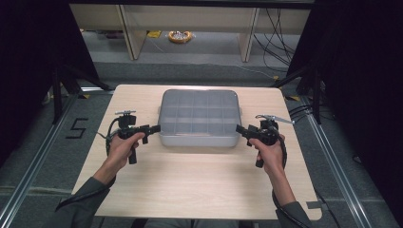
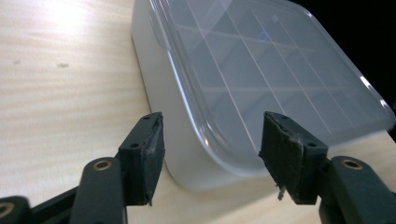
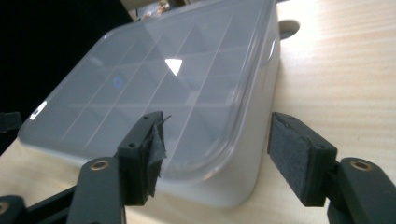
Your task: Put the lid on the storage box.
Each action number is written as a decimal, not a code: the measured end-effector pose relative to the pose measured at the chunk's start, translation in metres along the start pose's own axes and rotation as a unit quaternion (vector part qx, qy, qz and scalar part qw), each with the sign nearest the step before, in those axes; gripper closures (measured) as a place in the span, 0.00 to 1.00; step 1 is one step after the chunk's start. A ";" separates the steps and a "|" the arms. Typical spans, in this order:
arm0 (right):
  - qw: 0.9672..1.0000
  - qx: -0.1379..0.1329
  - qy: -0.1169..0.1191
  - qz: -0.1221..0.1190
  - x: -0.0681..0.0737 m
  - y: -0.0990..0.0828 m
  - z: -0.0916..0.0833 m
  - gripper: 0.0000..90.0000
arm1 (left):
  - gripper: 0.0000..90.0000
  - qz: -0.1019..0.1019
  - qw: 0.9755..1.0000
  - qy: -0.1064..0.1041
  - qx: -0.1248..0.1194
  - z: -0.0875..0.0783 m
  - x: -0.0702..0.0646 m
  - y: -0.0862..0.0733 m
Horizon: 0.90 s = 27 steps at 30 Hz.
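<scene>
A grey plastic compartment box (image 1: 198, 116) with a clear lid shut over it lies on the far half of the wooden table (image 1: 190, 185). My left gripper (image 1: 153, 129) is level at the box's near left corner, jaws open, nothing pinched. In the left gripper view the box (image 2: 261, 70) has that corner just beyond my open left gripper (image 2: 212, 140). My right gripper (image 1: 240, 129) mirrors it at the near right corner, also open. The right gripper view has the box (image 3: 154, 79) close ahead of the right gripper (image 3: 217, 140), and the corner sits in the gap, untouched.
Bare tabletop stretches between my forearms and the box. Beyond the table stand shelf legs, and a yellow coil (image 1: 179, 36) lies on the floor. Black stand legs flank both far corners. A tape mark (image 1: 76, 128) lies on the floor at left, and cables (image 1: 304, 111) at right.
</scene>
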State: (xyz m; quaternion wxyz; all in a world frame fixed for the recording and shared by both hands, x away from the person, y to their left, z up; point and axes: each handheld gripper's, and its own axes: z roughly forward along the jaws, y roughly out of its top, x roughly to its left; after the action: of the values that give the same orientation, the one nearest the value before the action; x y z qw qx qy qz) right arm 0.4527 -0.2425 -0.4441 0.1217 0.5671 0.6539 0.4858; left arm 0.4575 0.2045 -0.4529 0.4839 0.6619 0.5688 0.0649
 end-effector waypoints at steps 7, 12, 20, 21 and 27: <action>1.000 0.008 0.009 -0.006 0.010 -0.009 -0.010 0.37 | 0.37 0.018 1.000 -0.014 0.007 -0.010 -0.010 -0.025; 1.000 0.014 0.011 -0.020 0.018 -0.017 -0.017 0.35 | 0.35 0.035 0.999 -0.024 0.021 -0.016 -0.016 -0.042; 0.999 0.031 0.011 -0.038 0.018 -0.041 -0.035 0.34 | 0.34 0.051 0.997 -0.038 0.041 -0.024 -0.025 -0.070; 0.999 0.031 0.011 -0.038 0.018 -0.041 -0.035 0.34 | 0.34 0.051 0.997 -0.038 0.041 -0.024 -0.025 -0.070; 0.998 0.046 0.018 -0.036 0.018 -0.064 -0.041 0.34 | 0.34 0.066 0.996 -0.037 0.045 -0.032 -0.028 -0.084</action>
State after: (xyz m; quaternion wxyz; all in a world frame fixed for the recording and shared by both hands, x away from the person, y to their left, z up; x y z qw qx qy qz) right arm 0.3778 -0.2407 -0.4658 0.1011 0.5398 0.6974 0.4604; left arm 0.3696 0.1900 -0.4835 0.4688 0.7210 0.5081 0.0468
